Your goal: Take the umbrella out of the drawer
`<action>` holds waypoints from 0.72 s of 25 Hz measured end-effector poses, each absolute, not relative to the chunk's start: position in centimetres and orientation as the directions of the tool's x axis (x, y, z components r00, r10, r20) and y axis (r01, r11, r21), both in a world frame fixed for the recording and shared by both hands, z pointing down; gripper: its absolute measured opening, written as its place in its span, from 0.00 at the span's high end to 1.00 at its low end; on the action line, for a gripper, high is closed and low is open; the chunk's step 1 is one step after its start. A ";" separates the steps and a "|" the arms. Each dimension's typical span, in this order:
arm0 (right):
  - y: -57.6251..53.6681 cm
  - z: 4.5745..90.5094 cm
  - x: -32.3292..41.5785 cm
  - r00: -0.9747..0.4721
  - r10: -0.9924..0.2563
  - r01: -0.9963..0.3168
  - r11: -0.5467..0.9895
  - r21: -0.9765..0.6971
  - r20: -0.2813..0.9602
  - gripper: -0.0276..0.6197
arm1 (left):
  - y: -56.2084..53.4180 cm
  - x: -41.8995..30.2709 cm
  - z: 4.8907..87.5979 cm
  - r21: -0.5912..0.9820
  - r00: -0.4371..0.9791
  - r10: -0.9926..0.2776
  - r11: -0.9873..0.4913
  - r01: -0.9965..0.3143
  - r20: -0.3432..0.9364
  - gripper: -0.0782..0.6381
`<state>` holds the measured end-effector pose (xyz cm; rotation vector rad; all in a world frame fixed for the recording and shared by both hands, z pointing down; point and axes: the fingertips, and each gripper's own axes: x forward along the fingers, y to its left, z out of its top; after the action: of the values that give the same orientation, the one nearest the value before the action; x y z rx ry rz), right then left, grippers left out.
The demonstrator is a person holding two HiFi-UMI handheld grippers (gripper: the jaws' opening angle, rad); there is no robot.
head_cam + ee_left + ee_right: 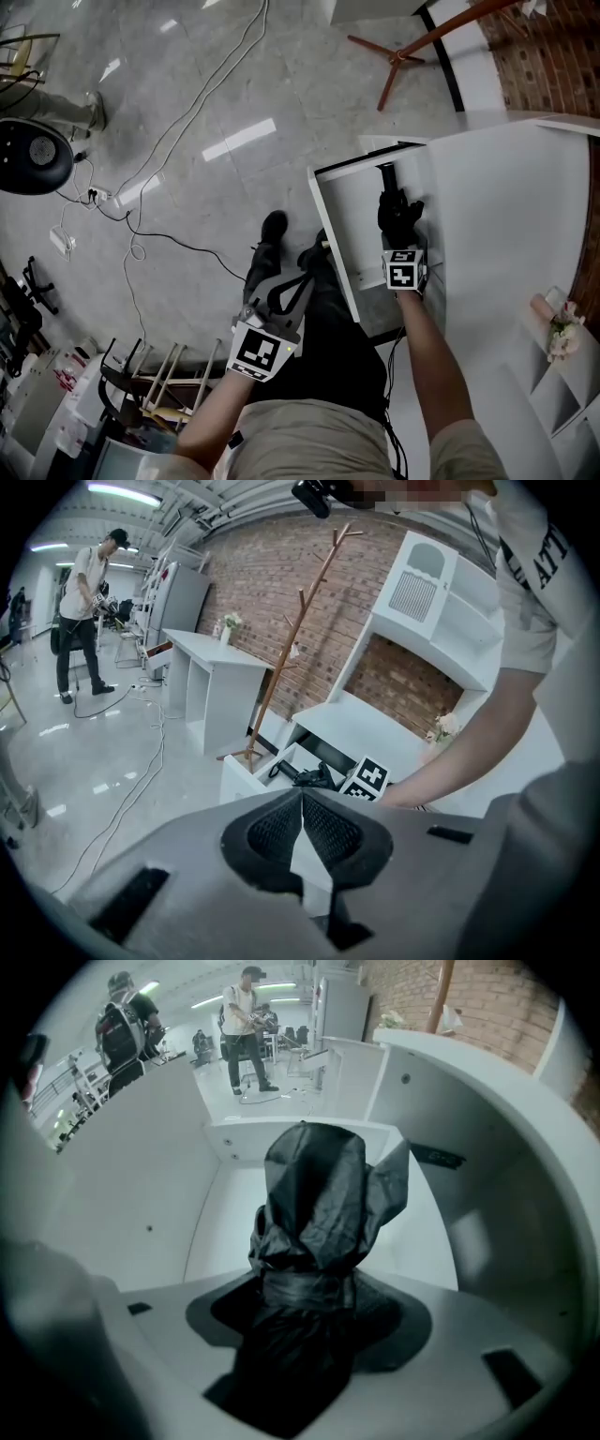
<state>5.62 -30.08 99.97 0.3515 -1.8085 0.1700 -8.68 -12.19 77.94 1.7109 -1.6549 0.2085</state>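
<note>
**Umbrella gripped, not yet out of the drawer**

Your right gripper (305, 1288) reaches steeply down into the open drawer (345, 230) of the white desk (506, 206). Its fingers (394, 1321) pinch the folded black umbrella (319, 1194) across the strapped, bunched part of its fabric. The cloth fills the gap between them, so the hold looks firm. In the head view the umbrella's dark handle end (385, 178) points toward the far end of the drawer, and the bundle sits between the drawer's white walls. The right gripper view shows the same, with the drawer floor and sides all around the umbrella.

Your left gripper (302, 799) hangs off to the side, away from the desk. Its fingers (272, 832) are pressed together with nothing between them.

The drawer is open and the umbrella is grasped, so the opening and the grip look done. What remains, as I judge it, is the lift: raise the umbrella above the drawer's rim and carry it clear. Watch the handle end, which could catch under the desk's front edge.
</note>
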 end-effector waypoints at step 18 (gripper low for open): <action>-28.1 89.7 3.4 -0.401 -0.180 -0.334 0.942 0.040 0.898 0.52 | -12.5 -8.6 71.6 0.318 0.164 -0.836 0.013 -0.948 0.523 0.85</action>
<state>3.40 -28.07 89.73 0.3686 -1.9950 0.1748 -8.63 -12.46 71.64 1.8395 -1.6902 0.2367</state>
